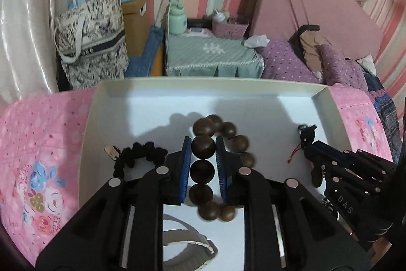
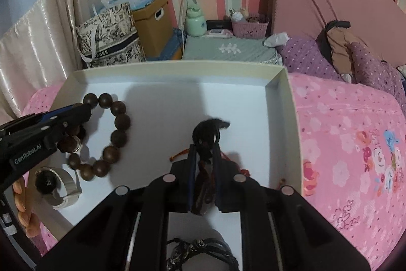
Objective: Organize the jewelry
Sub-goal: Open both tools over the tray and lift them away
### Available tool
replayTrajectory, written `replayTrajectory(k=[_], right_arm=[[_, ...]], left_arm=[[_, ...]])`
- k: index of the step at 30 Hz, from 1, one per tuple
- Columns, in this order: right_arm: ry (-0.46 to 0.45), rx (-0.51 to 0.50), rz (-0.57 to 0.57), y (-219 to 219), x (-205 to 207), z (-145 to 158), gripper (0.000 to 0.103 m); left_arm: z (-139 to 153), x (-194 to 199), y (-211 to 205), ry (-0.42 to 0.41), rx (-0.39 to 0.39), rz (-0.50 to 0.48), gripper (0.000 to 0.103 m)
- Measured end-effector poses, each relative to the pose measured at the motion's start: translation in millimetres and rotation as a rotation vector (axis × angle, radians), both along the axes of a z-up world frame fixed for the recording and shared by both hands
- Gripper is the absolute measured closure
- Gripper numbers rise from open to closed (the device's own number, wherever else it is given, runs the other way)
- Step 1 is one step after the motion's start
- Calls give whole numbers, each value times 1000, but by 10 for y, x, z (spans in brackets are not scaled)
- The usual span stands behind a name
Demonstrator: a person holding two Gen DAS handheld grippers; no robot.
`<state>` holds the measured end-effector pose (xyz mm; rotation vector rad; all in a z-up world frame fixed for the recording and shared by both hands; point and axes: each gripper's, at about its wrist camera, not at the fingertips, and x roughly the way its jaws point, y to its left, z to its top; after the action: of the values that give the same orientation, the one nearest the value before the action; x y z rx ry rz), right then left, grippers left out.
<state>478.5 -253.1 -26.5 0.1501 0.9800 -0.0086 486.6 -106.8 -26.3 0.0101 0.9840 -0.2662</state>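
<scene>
Gripping beads — left claw.

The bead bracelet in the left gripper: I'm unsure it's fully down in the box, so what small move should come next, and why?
Probably lower it slightly, then open. The left gripper is shut on the wooden bead bracelet, over a bare patch of the white box; its lower beads look blurred, so it may be swinging.
</scene>
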Motion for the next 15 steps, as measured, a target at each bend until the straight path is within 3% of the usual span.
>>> replayTrajectory(k=[5, 7, 9, 13, 14, 15], right_arm=[[22, 13, -9, -45, -2, -31, 84], [15, 20, -21, -80, -39, 33, 48], [-25, 19, -37, -118, -105, 153, 42], [-56, 42, -58, -210, -289, 410, 42], [-80, 28, -64, -218, -388, 517, 38], [-103, 9, -70, -219, -493, 607, 27]], left_arm=[[-54, -21, 27, 26, 27, 14, 83], [8, -59, 46, 29, 7, 1, 76], [120, -94, 59, 21, -19, 3, 59], [515, -357, 65, -42, -9, -19, 43], [649, -464, 102, -68, -2, -27, 32], [738, -540, 123, -89, 1, -29, 20]])
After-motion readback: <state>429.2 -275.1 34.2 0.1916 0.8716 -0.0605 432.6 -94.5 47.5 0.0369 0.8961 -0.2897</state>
